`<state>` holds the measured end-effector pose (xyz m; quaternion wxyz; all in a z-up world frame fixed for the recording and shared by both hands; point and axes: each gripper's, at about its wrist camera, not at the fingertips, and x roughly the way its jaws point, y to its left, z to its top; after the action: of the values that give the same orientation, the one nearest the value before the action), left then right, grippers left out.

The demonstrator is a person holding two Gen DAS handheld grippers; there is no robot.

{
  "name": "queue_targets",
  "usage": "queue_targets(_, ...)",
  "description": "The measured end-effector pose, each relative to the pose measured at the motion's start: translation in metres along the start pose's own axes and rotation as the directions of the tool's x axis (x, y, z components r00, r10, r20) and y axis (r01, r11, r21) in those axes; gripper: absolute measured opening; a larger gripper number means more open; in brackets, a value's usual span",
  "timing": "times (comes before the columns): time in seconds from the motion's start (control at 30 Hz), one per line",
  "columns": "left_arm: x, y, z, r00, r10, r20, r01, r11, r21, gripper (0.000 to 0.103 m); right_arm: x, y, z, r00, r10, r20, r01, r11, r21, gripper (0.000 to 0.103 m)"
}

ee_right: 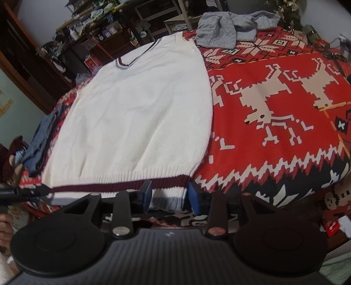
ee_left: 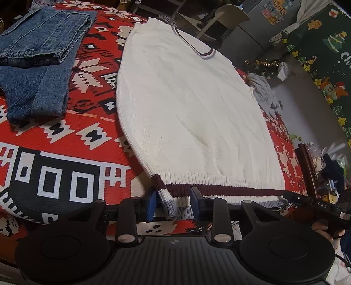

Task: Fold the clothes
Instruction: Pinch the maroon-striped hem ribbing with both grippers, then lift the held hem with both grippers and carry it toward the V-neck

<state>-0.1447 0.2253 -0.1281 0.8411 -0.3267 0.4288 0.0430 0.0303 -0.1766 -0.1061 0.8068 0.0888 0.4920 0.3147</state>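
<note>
A white knit vest (ee_left: 188,98) with maroon and grey trim lies flat on the red patterned blanket (ee_left: 65,136), V-neck at the far end. My left gripper (ee_left: 173,203) is open at the near edge, and its blue pads (ee_left: 151,203) straddle the hem's left corner (ee_left: 175,208). In the right wrist view the same vest (ee_right: 140,114) fills the middle. My right gripper (ee_right: 171,197) is open too, its pads (ee_right: 194,197) on either side of the hem's right corner (ee_right: 169,199). Each gripper's tip shows at the edge of the other's view.
Folded jeans (ee_left: 39,32) and another denim piece (ee_left: 33,92) lie left of the vest. A crumpled grey garment (ee_right: 228,28) sits at the far right corner of the blanket (ee_right: 274,98). Cluttered shelves (ee_right: 92,32) and a chair (ee_left: 219,19) stand beyond the bed.
</note>
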Motion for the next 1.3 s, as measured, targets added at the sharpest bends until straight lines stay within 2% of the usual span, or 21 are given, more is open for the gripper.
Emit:
queue_targets(0.1, 0.000, 0.003, 0.002, 1.000, -0.004, 0.003, 0.004, 1.000, -0.021, 0.028, 0.004, -0.013, 0.005, 0.999, 0.050, 0.003, -0.051, 0.995, 0.090, 0.040)
queue_targets(0.27, 0.000, 0.001, 0.004, 1.000, 0.009, 0.002, -0.009, 1.000, -0.021, 0.027, 0.009, -0.019, 0.001, 0.990, 0.139, -0.024, -0.134, 0.981, 0.141, 0.038)
queue_targets(0.43, 0.002, -0.001, 0.006, 1.000, 0.025, -0.001, -0.025, 0.999, -0.024, 0.026, 0.014, -0.029, 0.006, 0.988, 0.153, -0.008, -0.148, 0.967, 0.207, 0.036)
queue_targets(0.5, 0.003, -0.001, 0.008, 0.999, 0.039, 0.000, -0.039, 0.999, -0.030, 0.023, 0.019, -0.028, 0.011, 0.992, 0.123, -0.002, -0.119, 0.967, 0.225, 0.029)
queue_targets(0.53, 0.004, -0.001, 0.008, 0.998, 0.056, 0.000, -0.056, 0.998, -0.037, 0.015, 0.021, -0.026, 0.012, 0.995, 0.104, -0.004, -0.100, 0.970, 0.220, 0.017)
queue_targets(0.57, 0.005, -0.002, 0.009, 0.997, 0.077, 0.001, -0.077, 0.996, -0.040, 0.012, 0.023, -0.022, 0.013, 0.997, 0.080, -0.009, -0.076, 0.975, 0.210, 0.009)
queue_targets(0.63, 0.003, -0.006, 0.008, 0.992, 0.128, 0.010, -0.128, 0.991, -0.033, 0.007, 0.026, -0.014, 0.014, 0.999, 0.034, -0.017, -0.030, 0.981, 0.191, 0.008)
queue_targets(0.7, 0.002, -0.010, 0.008, 0.983, 0.181, 0.021, -0.181, 0.983, -0.023, 0.007, 0.025, -0.007, 0.015, 1.000, -0.023, -0.019, 0.026, 0.984, 0.176, 0.008)
queue_targets(0.9, -0.016, -0.027, 0.007, 0.937, 0.344, 0.062, -0.345, 0.938, 0.011, 0.007, 0.006, 0.011, 0.024, 0.984, -0.177, -0.011, 0.177, 0.976, 0.124, 0.006)
queue_targets(1.03, -0.028, -0.023, 0.007, 0.937, 0.347, 0.042, -0.347, 0.938, -0.009, 0.007, -0.005, 0.006, 0.030, 0.976, -0.217, -0.029, 0.219, 0.968, 0.126, 0.006)
queue_targets(1.23, -0.029, -0.023, -0.008, 0.928, 0.374, -0.005, -0.374, 0.928, 0.001, 0.007, -0.007, -0.004, 0.015, 0.970, -0.230, -0.082, 0.240, 0.960, 0.144, 0.006)
queue_targets(1.3, -0.030, -0.022, -0.013, 0.931, 0.366, -0.013, -0.366, 0.931, 0.001, 0.007, -0.007, -0.007, 0.010, 0.968, -0.235, -0.091, 0.247, 0.958, 0.146, 0.006)
